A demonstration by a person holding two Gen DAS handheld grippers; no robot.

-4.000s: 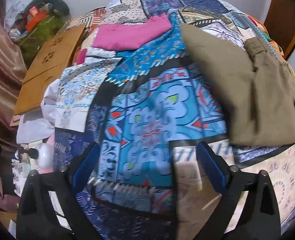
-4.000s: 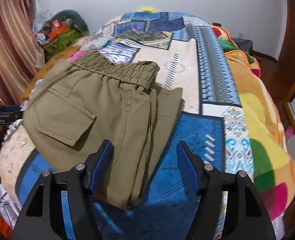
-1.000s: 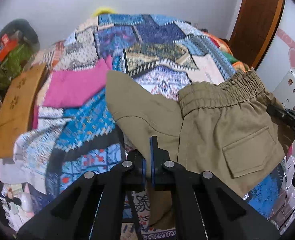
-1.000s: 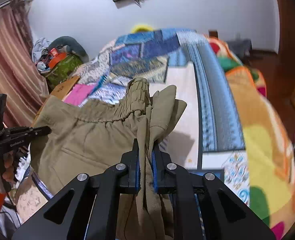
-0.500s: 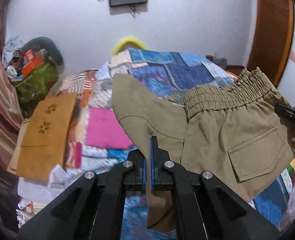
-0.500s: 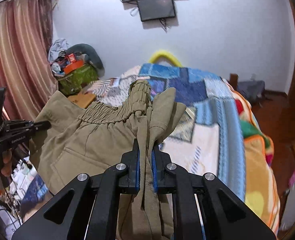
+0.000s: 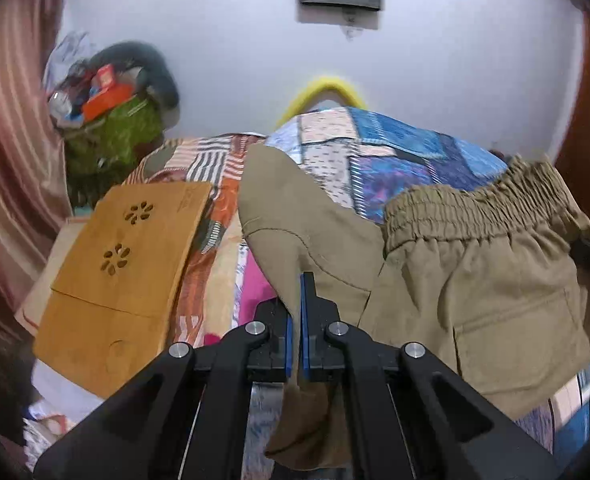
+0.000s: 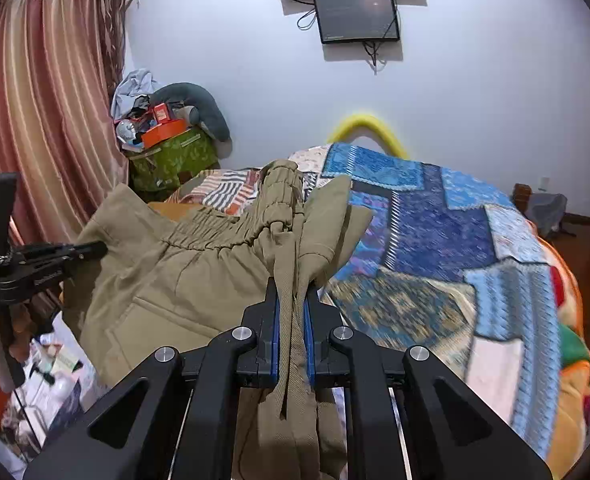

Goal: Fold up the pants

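Khaki pants (image 7: 475,272) with an elastic waistband and a back pocket hang in the air between both grippers, above the patchwork bed. My left gripper (image 7: 301,296) is shut on a folded edge of the khaki fabric. My right gripper (image 8: 293,300) is shut on bunched fabric and a drawstring by the waistband of the pants (image 8: 199,264). In the right wrist view the other gripper shows at the far left edge, gripping the far corner of the cloth. Fabric hangs down below both sets of fingers.
A patchwork quilt (image 8: 447,240) covers the bed. A wooden lap board (image 7: 123,272) and a pink garment (image 7: 255,292) lie at its left side. A green bag with clutter (image 8: 171,152) stands by the curtain (image 8: 43,100). Screens (image 8: 355,16) hang on the white wall.
Both grippers have lifted the pants off the bed and swung up and toward the head of the bed; the wall and screens have come into view. Both grips stay shut.
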